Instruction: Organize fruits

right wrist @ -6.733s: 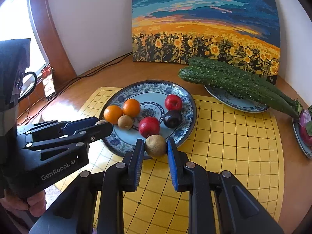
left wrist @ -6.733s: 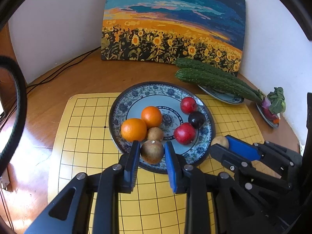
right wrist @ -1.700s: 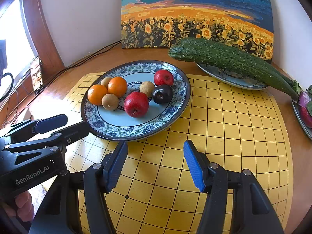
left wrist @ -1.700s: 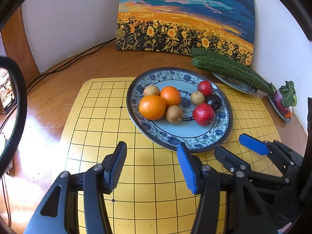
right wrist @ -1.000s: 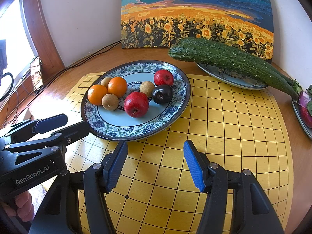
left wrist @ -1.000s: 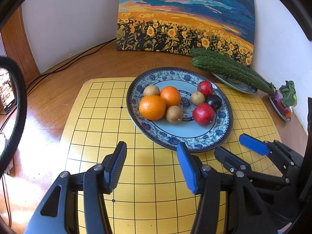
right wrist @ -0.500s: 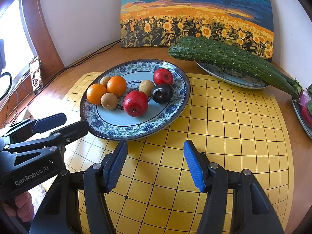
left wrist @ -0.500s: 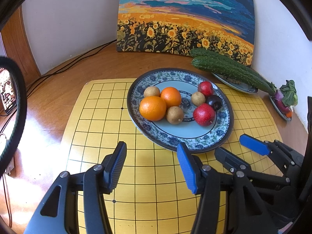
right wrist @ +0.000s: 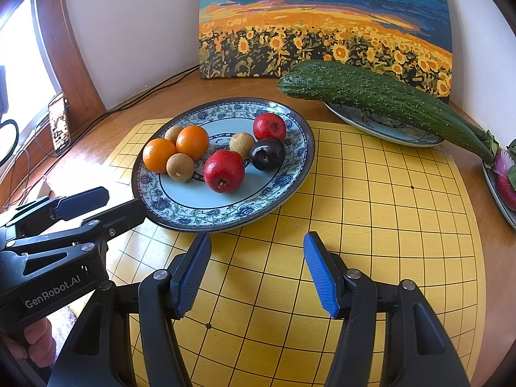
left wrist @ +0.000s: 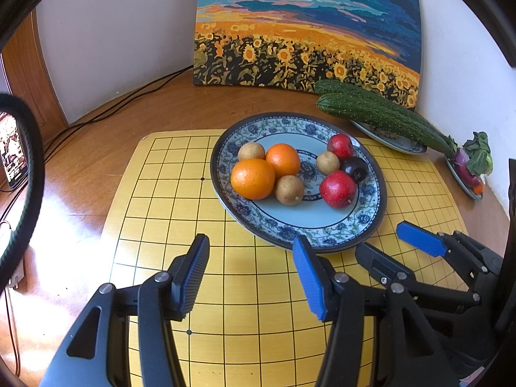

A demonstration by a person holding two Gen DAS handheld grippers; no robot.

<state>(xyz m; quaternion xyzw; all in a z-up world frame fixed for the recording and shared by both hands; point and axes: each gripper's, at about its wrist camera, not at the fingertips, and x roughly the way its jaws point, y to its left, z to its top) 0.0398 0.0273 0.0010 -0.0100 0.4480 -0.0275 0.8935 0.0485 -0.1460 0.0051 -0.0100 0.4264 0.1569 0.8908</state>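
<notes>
All the fruit sits on the round blue-and-white patterned ceramic plate [left wrist: 371, 222]: two oranges [left wrist: 253, 179], three small tan-brown round fruits [left wrist: 289, 190], two red apple-like fruits [left wrist: 338, 189] and one dark purple plum [left wrist: 355, 168]. The plate rests on the yellow gridded board [left wrist: 161, 219] that lies on the wooden counter [left wrist: 106, 135]. The left tool [left wrist: 250, 271] hangs over the board just short of the plate's near rim, jaws parted and nothing between them; the right tool [right wrist: 258, 269] is likewise parted and empty, just beside the rim on its own side. Nothing loose shows on the board, so the sorting looks close to finished and the step in hand is probably a pause away from the plate. If any fruit needs regrouping, it would be wise to come down from above on one fruit alone, since they lie touching and a sideways nudge would likely roll the neighbours; the plate's shallow rim offers little stop.
</notes>
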